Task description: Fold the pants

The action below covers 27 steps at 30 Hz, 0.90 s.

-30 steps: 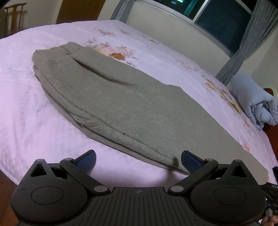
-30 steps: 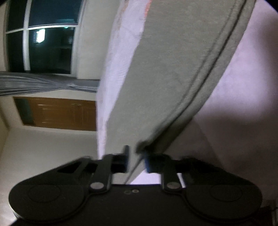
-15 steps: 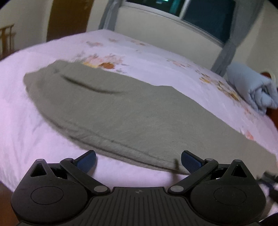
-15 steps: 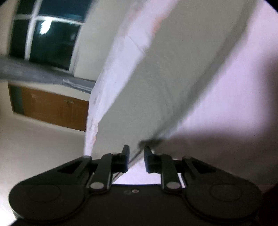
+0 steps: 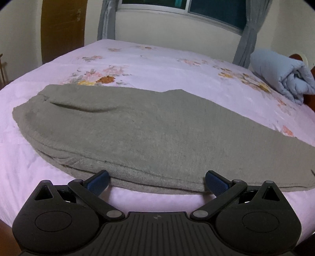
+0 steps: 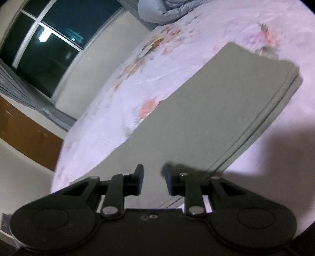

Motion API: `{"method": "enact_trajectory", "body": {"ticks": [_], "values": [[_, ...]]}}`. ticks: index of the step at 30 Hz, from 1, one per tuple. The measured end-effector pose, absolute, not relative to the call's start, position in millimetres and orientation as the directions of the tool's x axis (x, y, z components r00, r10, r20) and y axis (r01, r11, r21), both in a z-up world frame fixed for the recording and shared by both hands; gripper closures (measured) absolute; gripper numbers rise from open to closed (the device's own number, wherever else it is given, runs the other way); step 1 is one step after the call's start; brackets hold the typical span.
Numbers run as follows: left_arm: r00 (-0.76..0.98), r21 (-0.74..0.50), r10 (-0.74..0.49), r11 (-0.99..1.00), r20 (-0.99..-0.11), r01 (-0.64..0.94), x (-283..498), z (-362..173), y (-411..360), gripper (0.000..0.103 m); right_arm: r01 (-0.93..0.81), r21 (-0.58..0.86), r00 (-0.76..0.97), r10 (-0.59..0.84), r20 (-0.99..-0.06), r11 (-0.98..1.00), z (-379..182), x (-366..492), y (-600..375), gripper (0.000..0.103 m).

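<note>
Left wrist view sits low and close at the bed's [image 5: 157, 65] near edge, facing the window [image 5: 216, 11]. Right wrist view is rolled, angled down. Both share the pants [image 5: 157, 128] [image 6: 206, 110].

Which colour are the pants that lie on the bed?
The fleecy folded pants are grey-green; the left wrist view shows this best.

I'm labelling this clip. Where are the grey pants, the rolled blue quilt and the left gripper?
grey pants [image 5: 157, 134]: left wrist view, middle of the top layer.
rolled blue quilt [image 5: 275, 74]: left wrist view, its upper side.
left gripper [image 5: 156, 182]: left wrist view, midway between its fingertips.
</note>
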<state>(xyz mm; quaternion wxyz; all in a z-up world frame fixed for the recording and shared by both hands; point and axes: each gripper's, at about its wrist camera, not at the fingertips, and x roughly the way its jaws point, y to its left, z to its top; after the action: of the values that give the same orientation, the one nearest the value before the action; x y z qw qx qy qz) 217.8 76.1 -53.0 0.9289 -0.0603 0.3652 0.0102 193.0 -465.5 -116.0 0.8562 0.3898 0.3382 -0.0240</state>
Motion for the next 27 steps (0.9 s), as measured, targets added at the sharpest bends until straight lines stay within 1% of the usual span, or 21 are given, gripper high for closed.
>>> {"method": "enact_trajectory", "body": {"ticks": [1,2,3,5,6,7,8,9,10,11,13,14,15,16,17,19,22,23,24,25,27], "values": [[0.733,-0.103,-0.026,0.993,-0.68,-0.061,218,-53,75,0.0,0.343,0.616,0.742,0.198,-0.641,0.709,-120,199,-471,0.098],[0.733,-0.103,-0.026,0.993,-0.68,-0.06,218,-52,75,0.0,0.352,0.616,0.719,0.217,-0.66,0.705,-124,199,-478,0.101],[0.733,-0.104,-0.027,0.993,-0.68,-0.059,218,-52,75,0.0,0.349,0.604,0.696,0.233,-0.679,0.717,-125,201,-482,0.103],[0.735,-0.105,-0.027,0.993,-0.678,-0.06,218,-50,75,0.0,0.326,0.542,0.663,0.222,-0.715,0.775,-119,203,-489,0.103],[0.736,-0.107,-0.026,0.992,-0.676,-0.063,218,-50,73,0.0,0.316,0.545,0.673,0.222,-0.706,0.776,-114,198,-493,0.103],[0.74,-0.111,-0.028,0.992,-0.672,-0.063,217,-49,72,0.0,0.304,0.575,0.724,0.208,-0.657,0.759,-106,185,-502,0.09],[0.745,-0.115,-0.031,0.991,-0.667,-0.061,217,-47,70,0.0,0.288,0.625,0.781,0.199,-0.591,0.725,-100,168,-514,0.079],[0.751,-0.117,-0.035,0.991,-0.66,-0.057,217,-46,66,0.0,0.309,0.661,0.81,0.174,-0.56,0.684,-97,154,-528,0.067],[0.757,-0.119,-0.039,0.992,-0.652,-0.051,219,-44,62,0.0,0.361,0.688,0.818,0.14,-0.557,0.63,-101,142,-544,0.056],[0.765,-0.116,-0.05,0.993,-0.642,-0.033,222,-43,54,0.0,0.406,0.735,0.831,0.117,-0.545,0.543,-110,130,-561,0.053],[0.774,-0.098,-0.059,0.995,-0.631,-0.004,228,-41,38,0.0,0.425,0.807,0.857,0.106,-0.505,0.41,-129,115,-583,0.055],[0.77,-0.099,-0.077,0.995,-0.634,0.018,232,-41,29,0.0,0.436,0.816,0.857,0.101,-0.505,0.38,-136,113,-587,0.056],[0.762,-0.1,-0.088,0.995,-0.642,0.031,237,-42,20,0.0,0.436,0.826,0.861,0.101,-0.499,0.357,-142,112,-591,0.061],[0.759,-0.09,-0.091,0.995,-0.645,0.042,240,-43,11,0.0,0.449,0.832,0.861,0.091,-0.5,0.328,-146,119,-591,0.07],[0.758,-0.085,-0.098,0.995,-0.645,0.056,242,-43,3,0.0,0.449,0.847,0.869,0.08,-0.488,0.283,-149,122,-592,0.072],[0.753,-0.091,-0.115,0.993,-0.647,0.073,246,-43,-14,0.0,0.411,0.885,0.899,0.066,-0.434,0.217,-155,124,-592,0.07],[0.751,-0.099,-0.152,0.988,-0.643,0.115,249,-42,-43,0.0,0.389,0.903,0.911,0.067,-0.406,0.179,-162,134,-592,0.072],[0.749,-0.093,-0.158,0.987,-0.644,0.129,250,-42,-52,0.0,0.397,0.899,0.908,0.067,-0.414,0.185,-162,137,-590,0.074],[0.745,-0.089,-0.167,0.986,-0.646,0.144,251,-43,-62,0.0,0.412,0.888,0.899,0.068,-0.433,0.204,-162,141,-589,0.08],[0.739,-0.087,-0.178,0.983,-0.65,0.16,251,-45,-72,0.0,0.435,0.871,0.886,0.066,-0.46,0.227,-161,138,-599,0.092],[0.734,-0.088,-0.197,0.979,-0.65,0.185,251,-47,-89,0.0,0.442,0.856,0.877,0.072,-0.475,0.267,-158,124,-605,0.094]]}}
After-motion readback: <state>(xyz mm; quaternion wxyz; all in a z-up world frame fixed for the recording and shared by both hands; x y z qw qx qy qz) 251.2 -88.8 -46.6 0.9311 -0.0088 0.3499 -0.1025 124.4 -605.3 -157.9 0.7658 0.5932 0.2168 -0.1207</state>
